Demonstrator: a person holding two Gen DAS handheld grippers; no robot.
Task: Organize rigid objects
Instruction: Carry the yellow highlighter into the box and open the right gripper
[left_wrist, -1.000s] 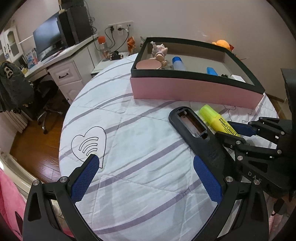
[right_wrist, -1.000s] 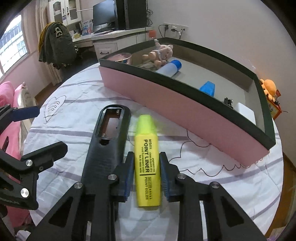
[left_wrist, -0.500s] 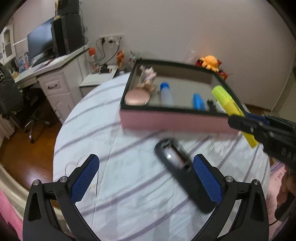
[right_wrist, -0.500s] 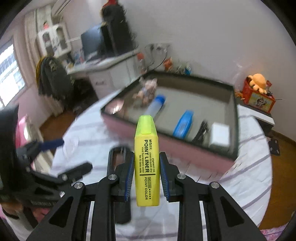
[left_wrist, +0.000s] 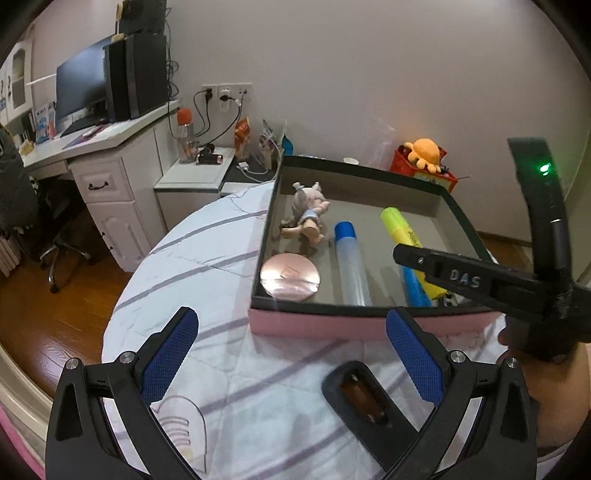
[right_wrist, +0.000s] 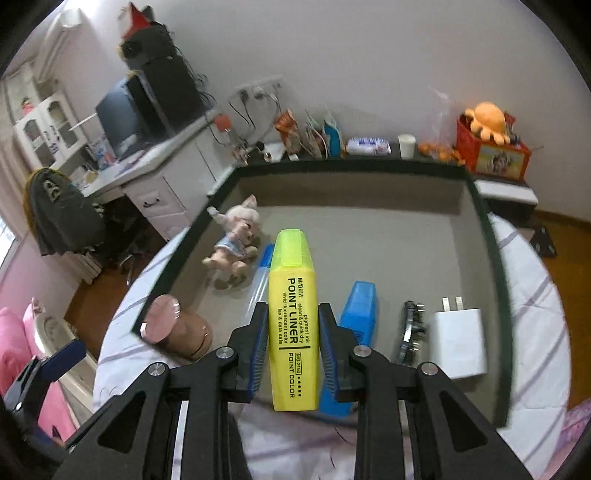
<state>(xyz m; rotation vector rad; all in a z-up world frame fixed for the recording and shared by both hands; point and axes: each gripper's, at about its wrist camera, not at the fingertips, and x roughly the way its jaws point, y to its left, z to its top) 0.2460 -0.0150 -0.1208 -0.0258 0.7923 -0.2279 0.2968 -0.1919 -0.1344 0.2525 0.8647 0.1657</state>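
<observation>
Left wrist view: the left gripper (left_wrist: 291, 354) hangs over the round surface (left_wrist: 221, 266) with its blue-padded fingers (left_wrist: 170, 354) spread wide and nothing between them. Below them, close to the right finger, lies a black remote control (left_wrist: 365, 402) with its battery bay uncovered. Beyond it sits the pink-sided tray (left_wrist: 332, 325) with a dark rim. Inside it are a round pink compact (left_wrist: 290, 277) at the near left corner, a small doll figure (left_wrist: 308, 218) behind that, and a clear tube with a blue cap (left_wrist: 351, 262) lying lengthwise. The right gripper (left_wrist: 424, 258) reaches in from the right over the tray, carrying the yellow highlighter (left_wrist: 400, 230), whose capped end points toward the tray's far wall. A blue object under it is partly hidden, so its shape is hard to judge here.

Right wrist view: the right gripper (right_wrist: 293, 332) has its fingers (right_wrist: 258, 339) clamped on the yellow highlighter (right_wrist: 293, 295), printed "POINT LINER", gripping its sides near the middle. The pen is held above the tray (right_wrist: 484, 236), over the gap between the clear tube (right_wrist: 260, 284) and a blue case (right_wrist: 356, 314). Further right lie a black clip (right_wrist: 410, 332) and a white charger plug (right_wrist: 458, 339). The doll figure (right_wrist: 236, 236) lies at the left, and the pink compact (right_wrist: 162, 321) sits at the tray's near left corner.
</observation>
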